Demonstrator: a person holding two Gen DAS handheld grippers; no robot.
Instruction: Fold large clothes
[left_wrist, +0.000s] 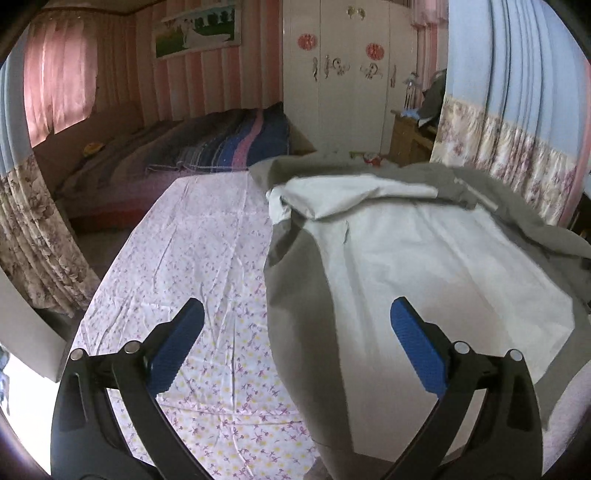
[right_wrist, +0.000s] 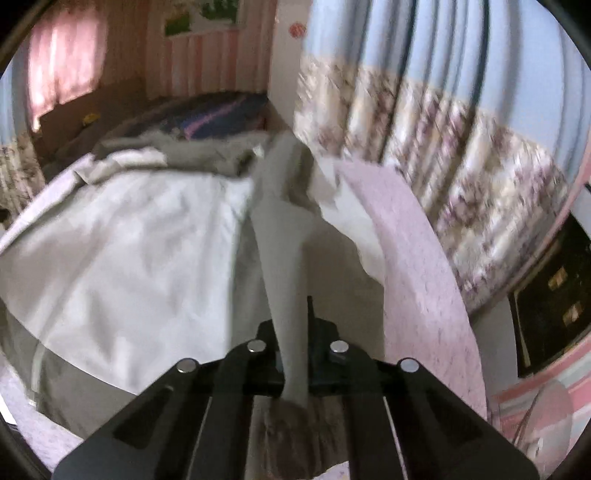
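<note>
Right gripper (right_wrist: 293, 369): jaws pressed together, pinching a ridge of the grey garment (right_wrist: 122, 240). Left gripper (left_wrist: 295, 347): jaws spread, empty, above the garment's edge. Garment lies on the floral sheet (left_wrist: 192, 258), pale lining up, far end bunched.

Risk: one-sided pull likely skews the fold; thin pinch may slip.

Count: one garment, two grippers, one sheet.
</note>
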